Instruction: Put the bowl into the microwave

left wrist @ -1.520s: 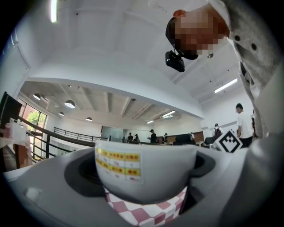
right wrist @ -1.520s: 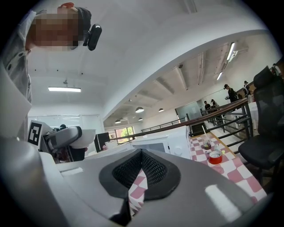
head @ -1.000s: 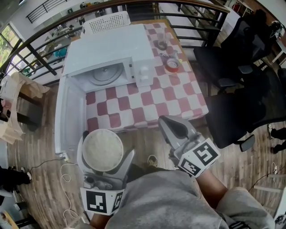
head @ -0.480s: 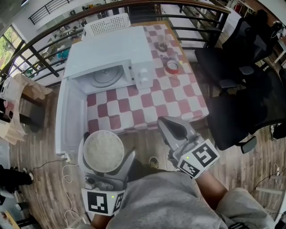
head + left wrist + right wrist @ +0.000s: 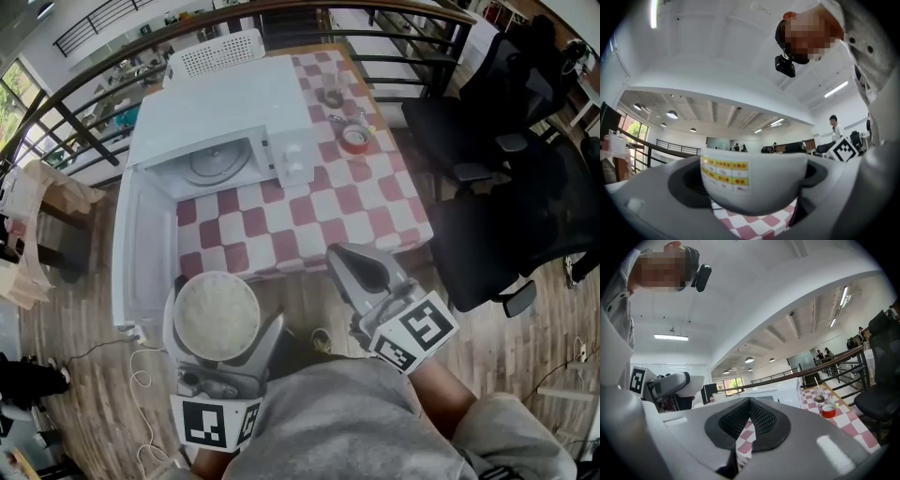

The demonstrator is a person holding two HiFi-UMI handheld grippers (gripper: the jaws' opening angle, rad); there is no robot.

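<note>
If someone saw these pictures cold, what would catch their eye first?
The white bowl, clamped in the left gripper at the head view's lower left, draws the eye first. Beyond it the white microwave stands with its door open on the red-and-white checked table. The right gripper, shut and empty, hangs by the table's near edge.

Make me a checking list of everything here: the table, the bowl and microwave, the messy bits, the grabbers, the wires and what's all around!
Surface: table with a red-and-white checked cloth.
Job's things: white microwave on the table, door swung open, turntable bare; white bowl not yet inside, held over the floor in front.
Clutter: red tape roll and a glass with a straw beside the microwave; white basket behind it.
Grippers: left gripper shut on the bowl; right gripper shut, empty.
Cables: white cable loose on the floor.
Surroundings: wooden floor, black railing, black office chairs.
</note>
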